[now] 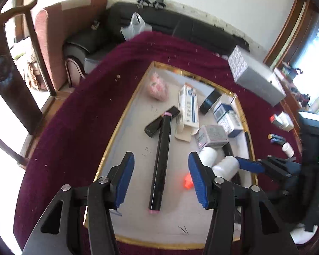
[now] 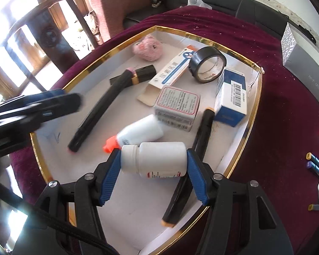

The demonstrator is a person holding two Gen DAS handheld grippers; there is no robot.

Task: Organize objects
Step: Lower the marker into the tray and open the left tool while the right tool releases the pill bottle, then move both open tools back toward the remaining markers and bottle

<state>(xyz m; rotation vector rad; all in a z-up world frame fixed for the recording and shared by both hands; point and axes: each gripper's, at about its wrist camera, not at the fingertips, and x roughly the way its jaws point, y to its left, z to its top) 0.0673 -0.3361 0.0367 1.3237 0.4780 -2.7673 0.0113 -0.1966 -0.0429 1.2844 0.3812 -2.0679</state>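
White pill bottle [image 2: 154, 159], capped, label partly hidden

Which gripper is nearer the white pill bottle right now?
Right. The right gripper has its fingers on both ends of the white pill bottle, over the tray. The left gripper is open beside it, above the pink-tipped marker.

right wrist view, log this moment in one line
right gripper: shut on pill bottle | left gripper: open over black marker | place: tray
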